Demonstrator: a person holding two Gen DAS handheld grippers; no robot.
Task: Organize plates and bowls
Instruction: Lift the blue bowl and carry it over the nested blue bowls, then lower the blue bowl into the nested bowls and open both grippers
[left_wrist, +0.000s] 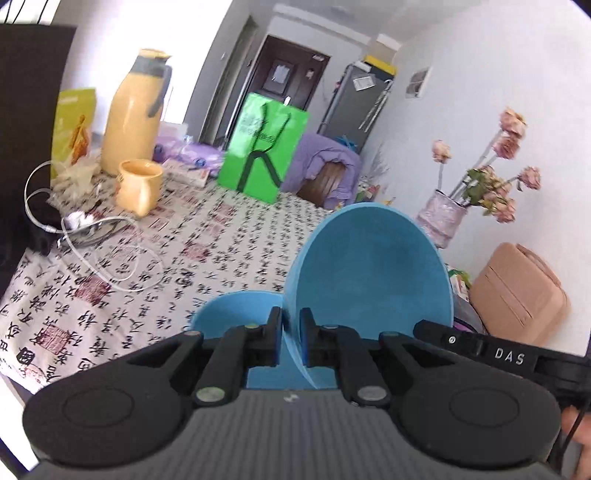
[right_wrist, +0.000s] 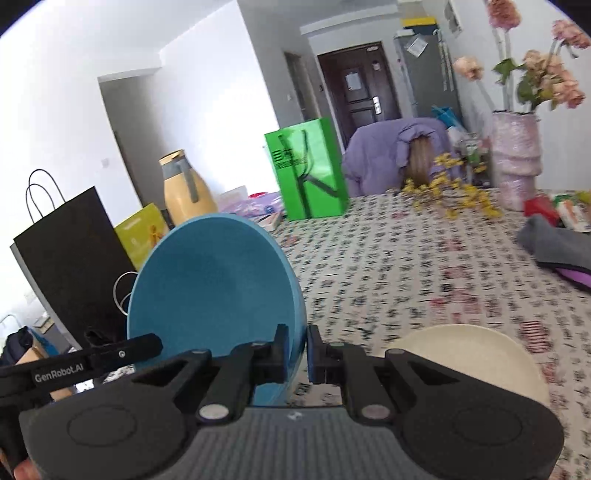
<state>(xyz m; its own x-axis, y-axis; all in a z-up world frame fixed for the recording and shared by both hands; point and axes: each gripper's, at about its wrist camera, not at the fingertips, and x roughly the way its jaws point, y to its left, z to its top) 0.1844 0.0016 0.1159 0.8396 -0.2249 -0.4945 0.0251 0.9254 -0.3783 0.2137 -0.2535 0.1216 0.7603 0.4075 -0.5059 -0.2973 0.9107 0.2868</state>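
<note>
Ahead, patterned tablecloth (right_wrist: 406, 266) lies bare toward a green bag (right_wrist: 308, 171). Left gripper (left_wrist: 291, 341) pinches a tilted blue plate's (left_wrist: 369, 269) rim above a blue bowl (left_wrist: 231, 310); right gripper (right_wrist: 298, 356) pinches another blue plate (right_wrist: 214, 284) beside a cream plate (right_wrist: 476, 354).

My left gripper (left_wrist: 291, 341) is black with blue pads (left_wrist: 305, 341), silver pivot screws and a ribbed grey body. A side strap reads "DAS". My right gripper (right_wrist: 298, 356) matches it, its strap printed "GenRobot.AI".

Lived-in home, patterned tablecloth (left_wrist: 155, 266), thermos jug (left_wrist: 133, 110), flower vase (right_wrist: 515, 158), front door (right_wrist: 356, 88), fridge (left_wrist: 352, 99)
</note>
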